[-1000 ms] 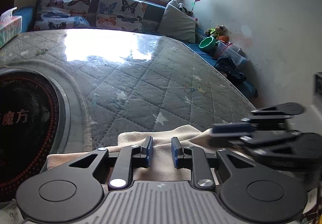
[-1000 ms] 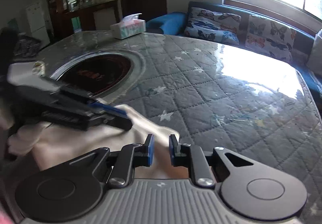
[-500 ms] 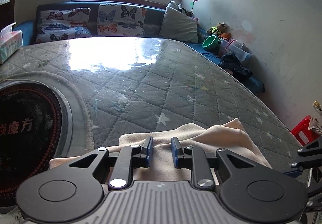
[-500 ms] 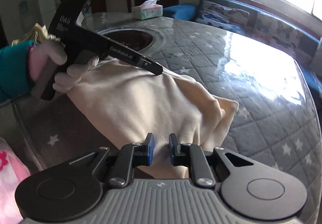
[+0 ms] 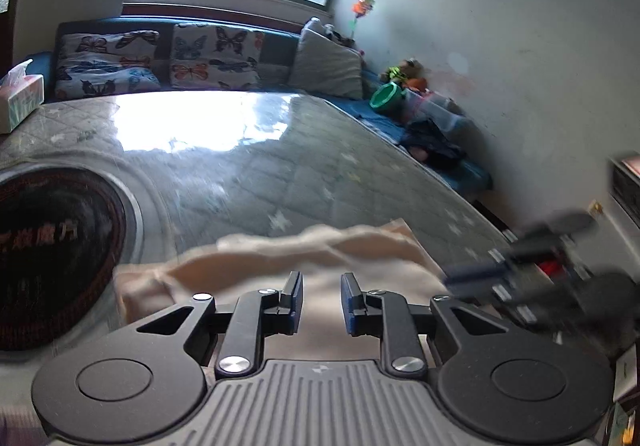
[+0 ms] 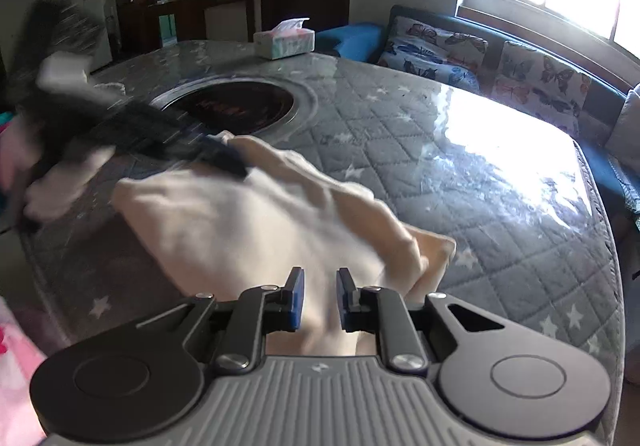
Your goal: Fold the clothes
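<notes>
Since a second ago we have drawn our two grippers apart, spreading the cream garment (image 6: 256, 221) across the quilted table cover (image 6: 460, 181). Our left gripper (image 6: 230, 161) now sits blurred near the round black inset (image 6: 236, 105), while our right gripper (image 5: 460, 278) reappears at the left view's edge.

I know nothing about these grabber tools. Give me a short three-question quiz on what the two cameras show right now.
1. True or false: the cream cloth lies on the quilted table.
2. What box stands at the table's far edge? A) tissue box B) shoe box C) toolbox
3. Fill in: the cushions on the sofa under the window carry a ______ print.

Key: 1 true; 2 A; 3 butterfly. The left gripper and right gripper both show cloth between their fingers.
</notes>
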The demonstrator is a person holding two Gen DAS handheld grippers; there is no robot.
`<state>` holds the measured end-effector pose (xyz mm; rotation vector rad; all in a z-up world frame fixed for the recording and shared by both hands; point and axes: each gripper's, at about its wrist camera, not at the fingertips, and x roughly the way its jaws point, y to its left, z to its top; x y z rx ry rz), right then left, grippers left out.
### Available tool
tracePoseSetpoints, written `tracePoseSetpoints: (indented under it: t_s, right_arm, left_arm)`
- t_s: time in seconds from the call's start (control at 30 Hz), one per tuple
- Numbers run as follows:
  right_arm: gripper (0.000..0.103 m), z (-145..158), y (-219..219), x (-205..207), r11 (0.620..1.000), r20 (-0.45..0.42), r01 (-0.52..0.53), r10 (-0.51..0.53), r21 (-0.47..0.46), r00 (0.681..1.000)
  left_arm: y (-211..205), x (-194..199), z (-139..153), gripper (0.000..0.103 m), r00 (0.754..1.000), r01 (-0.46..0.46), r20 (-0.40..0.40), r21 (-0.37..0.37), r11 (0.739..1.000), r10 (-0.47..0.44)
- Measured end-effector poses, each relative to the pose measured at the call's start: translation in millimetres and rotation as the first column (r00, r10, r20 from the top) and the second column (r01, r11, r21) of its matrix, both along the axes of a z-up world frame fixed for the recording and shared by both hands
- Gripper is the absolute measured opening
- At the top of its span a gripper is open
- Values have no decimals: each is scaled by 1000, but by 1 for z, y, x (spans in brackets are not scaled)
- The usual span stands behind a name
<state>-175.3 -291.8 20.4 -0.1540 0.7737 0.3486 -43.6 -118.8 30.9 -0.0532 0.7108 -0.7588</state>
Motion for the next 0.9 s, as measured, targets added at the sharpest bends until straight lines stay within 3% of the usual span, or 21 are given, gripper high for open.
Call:
tracePoseSetpoints:
  t_s: [0.23, 0.47, 0.63, 0.9]
  right_arm:
    - [18, -19, 7, 10, 1000, -33, -3, 3, -5, 999]
    - [18, -3, 19, 13, 998, 10, -57, 57, 29, 998]
    - [22, -18, 37, 17, 994, -28, -107, 108, 22, 994]
    - [25, -4, 18, 30, 998, 14, -55, 54, 13, 998]
  left_arm:
    - [17, -21, -22, 21, 997, -43, -59, 36, 998, 45]
    - [37, -30, -16, 23, 994, -83, -64, 7, 997, 83]
    - [47, -31, -19, 22, 991, -94, -99, -7, 996, 92]
    - [42, 0, -1, 23, 990, -117, -85, -35, 993, 114]
